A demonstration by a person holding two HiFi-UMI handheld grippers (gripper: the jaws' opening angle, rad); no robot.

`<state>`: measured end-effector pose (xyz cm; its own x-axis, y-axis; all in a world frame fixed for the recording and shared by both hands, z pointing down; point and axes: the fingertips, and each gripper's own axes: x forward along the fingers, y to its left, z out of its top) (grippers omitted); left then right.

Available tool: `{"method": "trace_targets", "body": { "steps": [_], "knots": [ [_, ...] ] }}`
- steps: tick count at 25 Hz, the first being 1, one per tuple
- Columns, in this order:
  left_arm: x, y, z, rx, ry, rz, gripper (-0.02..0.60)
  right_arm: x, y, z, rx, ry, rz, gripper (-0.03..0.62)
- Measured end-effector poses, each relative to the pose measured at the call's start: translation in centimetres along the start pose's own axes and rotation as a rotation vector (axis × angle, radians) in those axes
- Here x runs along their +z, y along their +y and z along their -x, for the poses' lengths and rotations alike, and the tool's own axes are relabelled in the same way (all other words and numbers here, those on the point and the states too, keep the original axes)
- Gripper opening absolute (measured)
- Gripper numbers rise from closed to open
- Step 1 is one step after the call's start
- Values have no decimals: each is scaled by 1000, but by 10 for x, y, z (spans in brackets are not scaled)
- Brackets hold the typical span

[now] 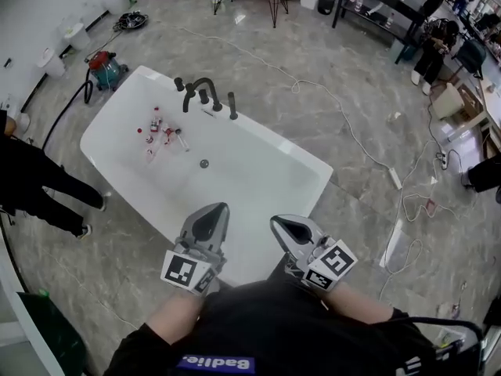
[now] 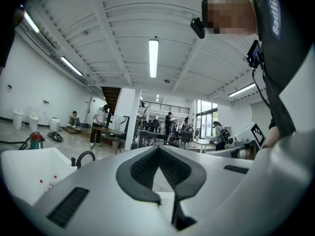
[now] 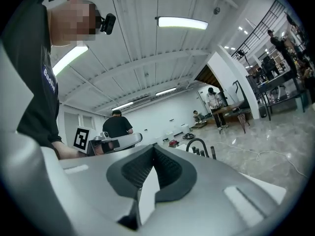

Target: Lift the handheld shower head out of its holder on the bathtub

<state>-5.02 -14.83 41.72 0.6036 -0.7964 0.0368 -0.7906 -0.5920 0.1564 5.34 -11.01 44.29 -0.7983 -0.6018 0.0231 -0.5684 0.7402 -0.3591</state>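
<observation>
I hold my left claw and my right claw side by side, low in front of my chest. Both point level over the near end of the white, glossy, rectangular freestanding bathtub. Each has its jaws pressed together at the tips with nothing between the ribbed black pads. That suits this moment, I think, since there is nothing within reach to take.

What I am after is at the far side. A set of matte black fittings stands in a row along that rim, led by the curved black gooseneck faucet spout. At the right end of the row is a slim black upright rod, which I take to be the handheld shower head. It stands in its holder, well apart from both claws, with the whole basin between us. Because it stands upright, I expect it to come out by a straight pull upward.

A few small red-and-white bottles lie in the basin under the spout, beyond the round metal drain. I judge the task barely begun: I must close the gap, part one claw's jaws and bring them around the rod.
</observation>
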Motion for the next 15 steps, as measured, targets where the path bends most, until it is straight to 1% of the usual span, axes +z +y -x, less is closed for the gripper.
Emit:
{"method": "trace_targets", "body": {
  "steps": [4, 7, 10, 15],
  "knots": [
    [-4, 15, -31, 53, 19, -18, 5, -6, -23, 0, 18, 16, -30, 0],
    [-3, 32, -53, 73, 36, -40, 6, -10, -34, -3, 15, 26, -48, 0],
    [-9, 54, -76, 62, 43, -47, 6, -16, -43, -9, -9, 31, -69, 0],
    [-31, 96, -122, 45, 69, -80, 9, -31, -60, -17, -56, 40, -90, 0]
  ]
}}
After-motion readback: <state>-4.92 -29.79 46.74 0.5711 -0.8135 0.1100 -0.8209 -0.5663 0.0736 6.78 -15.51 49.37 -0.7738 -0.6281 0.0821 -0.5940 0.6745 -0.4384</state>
